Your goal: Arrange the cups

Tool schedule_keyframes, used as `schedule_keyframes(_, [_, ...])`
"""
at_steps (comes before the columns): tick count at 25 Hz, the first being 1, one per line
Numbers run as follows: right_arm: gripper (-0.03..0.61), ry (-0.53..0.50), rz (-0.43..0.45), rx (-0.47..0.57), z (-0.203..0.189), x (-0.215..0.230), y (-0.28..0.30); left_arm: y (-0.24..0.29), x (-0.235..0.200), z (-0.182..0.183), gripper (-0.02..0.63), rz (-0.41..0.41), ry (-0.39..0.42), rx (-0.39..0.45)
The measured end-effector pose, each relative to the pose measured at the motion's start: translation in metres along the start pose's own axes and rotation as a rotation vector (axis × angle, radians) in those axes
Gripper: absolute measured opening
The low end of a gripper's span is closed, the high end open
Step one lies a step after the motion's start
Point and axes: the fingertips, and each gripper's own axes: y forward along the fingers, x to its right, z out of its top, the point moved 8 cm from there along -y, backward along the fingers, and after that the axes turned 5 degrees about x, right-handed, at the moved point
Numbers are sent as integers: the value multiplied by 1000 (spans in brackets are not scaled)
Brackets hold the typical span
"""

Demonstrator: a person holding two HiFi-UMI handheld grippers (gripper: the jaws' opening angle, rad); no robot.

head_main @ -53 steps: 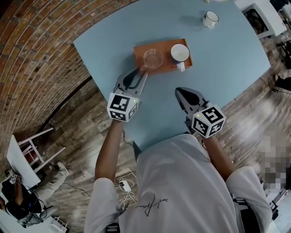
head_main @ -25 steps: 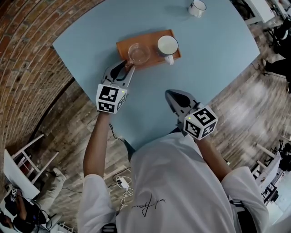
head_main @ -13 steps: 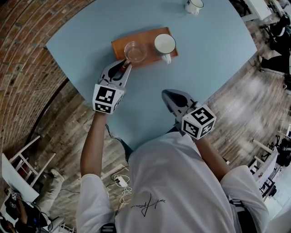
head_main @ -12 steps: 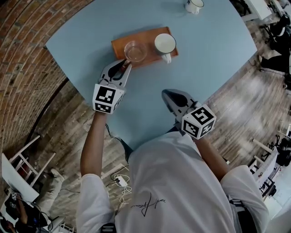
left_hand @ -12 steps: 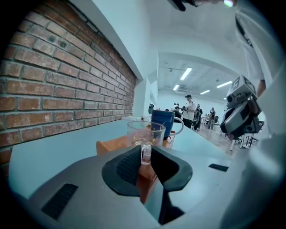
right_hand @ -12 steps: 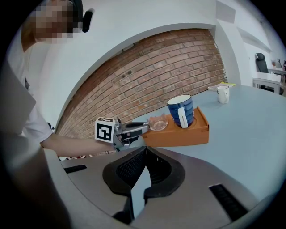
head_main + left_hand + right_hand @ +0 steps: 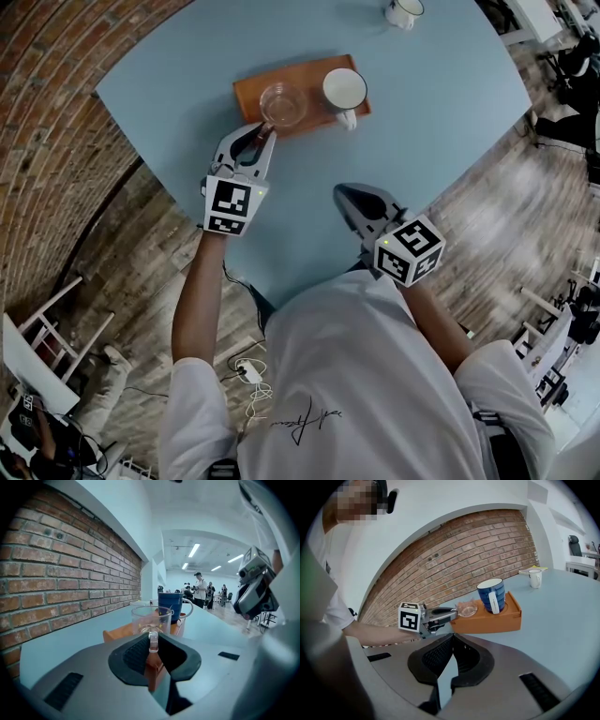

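Left gripper (image 7: 266, 138): my jaws, just closing, are pinching the handle of the clear glass cup (image 7: 282, 103) on the orange tray (image 7: 246, 96), left of the blue mug (image 7: 169, 605). Right gripper (image 7: 345, 193): jaws pressing together, empty. The small white mug (image 7: 403, 11), far right, is probably awaiting placement.

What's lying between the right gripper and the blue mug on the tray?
Just bare table and the near wall of the tray; the right gripper view shows nothing else between the right gripper and the blue mug.

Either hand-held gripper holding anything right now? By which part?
Left hand-held gripper: jaws have just been closing and pinch the glass cup by its handle. Right hand-held gripper: shut, empty.
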Motion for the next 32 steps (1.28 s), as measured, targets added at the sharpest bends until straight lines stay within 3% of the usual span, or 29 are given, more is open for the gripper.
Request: schedule_keyframes(32, [21, -11, 46, 43, 7, -1, 0, -25, 15, 1, 52, 151, -146, 8])
